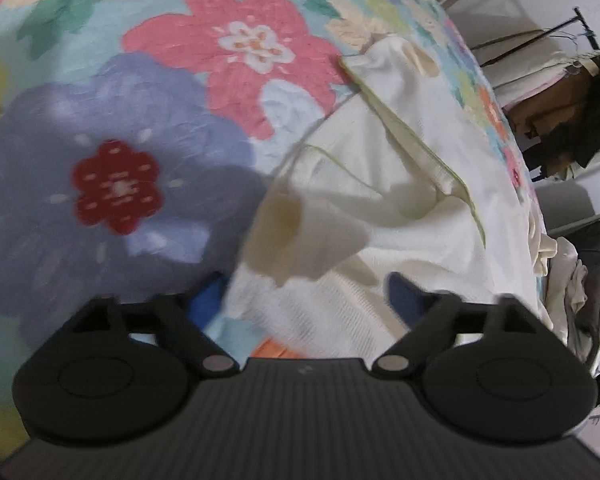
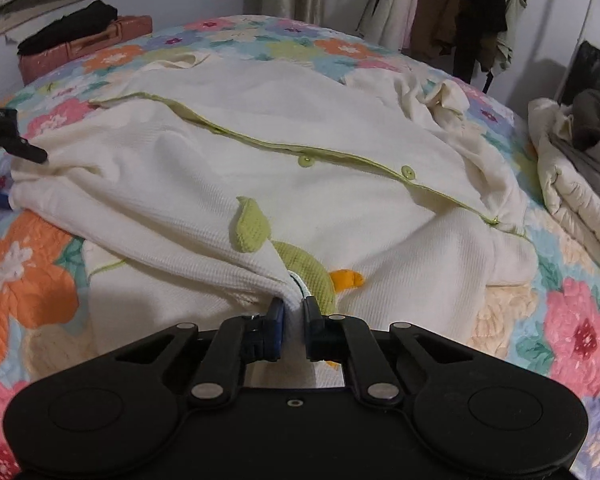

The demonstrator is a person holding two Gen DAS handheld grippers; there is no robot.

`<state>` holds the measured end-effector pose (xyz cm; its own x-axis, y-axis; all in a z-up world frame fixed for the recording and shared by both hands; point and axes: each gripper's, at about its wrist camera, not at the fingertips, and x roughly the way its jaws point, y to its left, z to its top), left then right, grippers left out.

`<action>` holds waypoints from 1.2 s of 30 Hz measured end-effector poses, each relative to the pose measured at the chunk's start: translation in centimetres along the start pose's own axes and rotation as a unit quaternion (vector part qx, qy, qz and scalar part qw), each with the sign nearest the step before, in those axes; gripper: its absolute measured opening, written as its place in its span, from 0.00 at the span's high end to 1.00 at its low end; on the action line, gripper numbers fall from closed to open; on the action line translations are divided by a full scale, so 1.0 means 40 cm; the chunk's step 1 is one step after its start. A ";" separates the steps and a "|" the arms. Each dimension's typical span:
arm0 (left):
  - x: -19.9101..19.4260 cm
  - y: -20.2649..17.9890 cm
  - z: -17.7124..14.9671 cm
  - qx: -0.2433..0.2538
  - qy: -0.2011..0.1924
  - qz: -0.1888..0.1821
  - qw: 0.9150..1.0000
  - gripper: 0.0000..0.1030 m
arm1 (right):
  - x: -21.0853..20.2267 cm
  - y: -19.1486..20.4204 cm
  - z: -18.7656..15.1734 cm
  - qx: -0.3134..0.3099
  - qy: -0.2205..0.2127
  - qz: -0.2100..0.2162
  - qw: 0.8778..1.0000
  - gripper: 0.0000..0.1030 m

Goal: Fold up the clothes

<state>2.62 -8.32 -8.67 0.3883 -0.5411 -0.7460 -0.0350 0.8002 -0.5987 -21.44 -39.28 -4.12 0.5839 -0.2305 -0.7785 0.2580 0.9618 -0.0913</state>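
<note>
A cream waffle-knit cardigan (image 2: 284, 128) with green trim, green buttons and a green leaf patch lies spread on the flowered quilt (image 2: 32, 276). My right gripper (image 2: 294, 312) is shut on a bunched fold of its near edge, beside the leaf and an orange patch. In the left wrist view the same cardigan (image 1: 400, 208) is blurred, and a loose corner of it sits between the wide-apart blue pads of my open left gripper (image 1: 306, 294). The right wrist view shows the left gripper (image 2: 16, 140) at the garment's far left corner.
The quilt (image 1: 120, 128) covers a bed. A stack of folded pale and grey clothes (image 2: 576, 160) sits at the bed's right edge. A brown case with black cloth (image 2: 84, 40) lies at the back left. Hanging clothes (image 2: 460, 8) line the wall behind.
</note>
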 end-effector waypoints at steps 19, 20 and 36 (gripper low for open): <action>-0.051 -0.069 0.013 0.175 -0.092 0.190 0.962 0.82 | 0.019 0.045 -0.023 -0.038 0.041 0.150 0.987 0.63; -0.026 -0.047 0.023 0.153 -0.071 0.199 0.965 0.80 | 0.028 0.041 -0.026 -0.033 0.049 0.148 0.987 0.63; -0.169 -0.163 -0.046 0.252 -0.185 0.134 0.941 0.53 | -0.101 -0.347 -0.082 0.196 -0.009 0.101 0.975 0.41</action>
<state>-1.48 -10.37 -0.26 0.7245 -0.2498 -0.6424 0.2266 0.9665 -0.1202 -29.91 -51.20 -1.75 0.6664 -0.0477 -0.7440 0.4080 0.8586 0.3104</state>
